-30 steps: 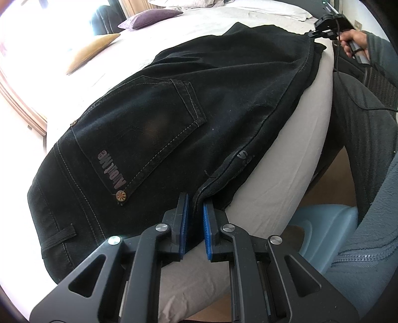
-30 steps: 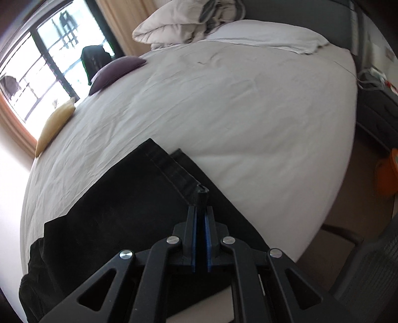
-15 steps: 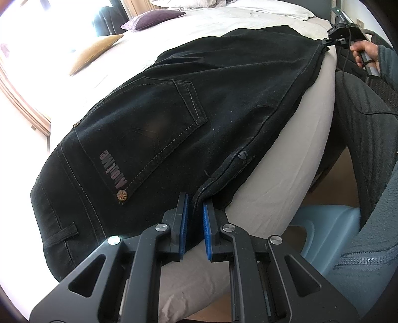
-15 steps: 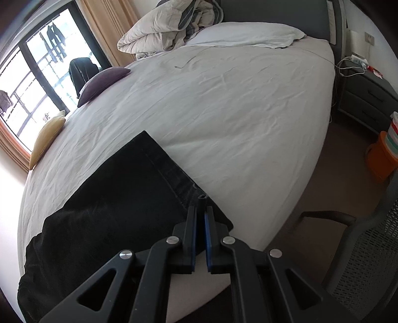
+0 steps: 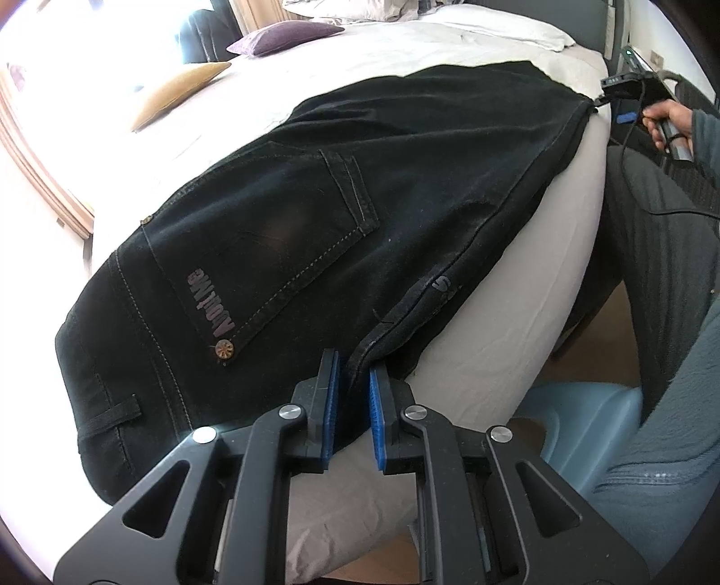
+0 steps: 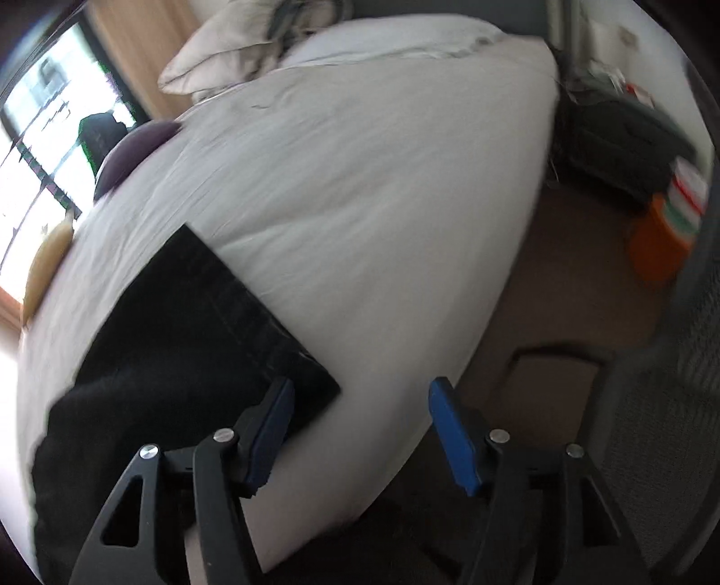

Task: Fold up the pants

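Observation:
Black pants point(image 5: 342, 225) lie folded lengthwise along the near edge of the bed point(image 5: 531, 297), back pocket up, waist at the left. My left gripper point(image 5: 353, 391) is shut on the pants at the waist corner near the bed edge. The leg hems point(image 6: 252, 315) lie flat on the sheet in the right wrist view. My right gripper point(image 6: 360, 427) is open and empty, just past the hem corner at the bed edge. It also shows far right in the left wrist view point(image 5: 630, 90), held in a hand.
A yellow pillow point(image 5: 180, 92) and a purple pillow point(image 5: 283, 36) lie on the far side of the bed. White pillows point(image 6: 252, 49) are at the head. An orange container point(image 6: 661, 243) and a mesh chair point(image 6: 661, 427) stand on the floor at the right.
My right gripper has opened and let go of the leg hem, which now lies on the bed. The left gripper still holds the waist corner.

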The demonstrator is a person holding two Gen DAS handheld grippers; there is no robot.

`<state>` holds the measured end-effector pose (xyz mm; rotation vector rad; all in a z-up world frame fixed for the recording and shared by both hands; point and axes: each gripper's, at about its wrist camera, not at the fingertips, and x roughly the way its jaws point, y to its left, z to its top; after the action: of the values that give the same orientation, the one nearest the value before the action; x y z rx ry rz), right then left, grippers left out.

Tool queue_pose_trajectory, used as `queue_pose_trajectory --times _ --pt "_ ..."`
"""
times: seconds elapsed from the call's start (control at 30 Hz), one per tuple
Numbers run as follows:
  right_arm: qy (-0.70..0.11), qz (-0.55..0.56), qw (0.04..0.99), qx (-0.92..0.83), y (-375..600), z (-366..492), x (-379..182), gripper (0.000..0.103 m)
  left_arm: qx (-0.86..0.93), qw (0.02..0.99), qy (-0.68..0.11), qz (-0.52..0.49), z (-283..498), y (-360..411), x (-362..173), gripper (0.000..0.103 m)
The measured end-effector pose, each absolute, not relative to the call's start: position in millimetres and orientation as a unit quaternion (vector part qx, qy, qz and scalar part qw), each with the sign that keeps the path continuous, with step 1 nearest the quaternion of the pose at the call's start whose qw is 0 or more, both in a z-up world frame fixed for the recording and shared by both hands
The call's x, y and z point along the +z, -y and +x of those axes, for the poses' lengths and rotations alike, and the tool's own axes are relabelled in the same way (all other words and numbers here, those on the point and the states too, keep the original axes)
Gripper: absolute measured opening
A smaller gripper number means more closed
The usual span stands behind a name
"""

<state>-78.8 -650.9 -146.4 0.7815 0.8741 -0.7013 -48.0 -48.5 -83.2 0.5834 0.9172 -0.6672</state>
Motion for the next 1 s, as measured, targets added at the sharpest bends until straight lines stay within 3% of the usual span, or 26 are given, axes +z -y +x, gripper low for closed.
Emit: queue_pose_trajectory --times 0.03,0.07,0.17,0.2,0.43,0.67,0.93,1.0 --pt "-0.399 0.361 0.78 -0.32 650.0 -82.4 -141.5 0.065 -0.313 0.805 -0.428 0.267 -49.3 47.6 -78.2 0.016" --pt "-0.39 0.366 0.786 -0.309 648.7 -85.9 -135.3 0.065 -0.317 0.807 -0.426 0.26 -51.2 45.8 -72.1 0.025" --pt "-0.348 0.418 0.799 -0.257 646.2 -94.7 -124.2 0.065 -0.326 0.817 -0.411 0.241 -56.7 43.4 -54.7 0.064" --pt "-0.336 0.443 0.797 -0.234 643.9 -94.5 -122.5 0.065 -0.332 0.82 -0.403 0.233 -59.3 43.8 -46.9 0.066" --pt "-0.292 0.49 0.821 -0.024 582.4 -27.4 -97.6 0.065 -0.373 0.826 -0.381 0.184 -50.3 65.4 -6.6 0.068" --pt "-0.353 0.513 0.764 0.168 473.6 88.8 -111.0 0.065 -0.37 0.841 -0.377 0.118 39.0 103.3 -5.6 0.071" --pt "-0.454 0.463 0.694 0.313 334.4 202.6 -149.7 0.065 -0.266 0.866 -0.42 0.053 104.7 38.6 -41.6 0.07" --pt "-0.465 0.455 0.704 0.285 333.8 214.4 -162.8 0.053 -0.251 0.863 -0.437 0.042 106.4 19.2 -53.9 0.07"
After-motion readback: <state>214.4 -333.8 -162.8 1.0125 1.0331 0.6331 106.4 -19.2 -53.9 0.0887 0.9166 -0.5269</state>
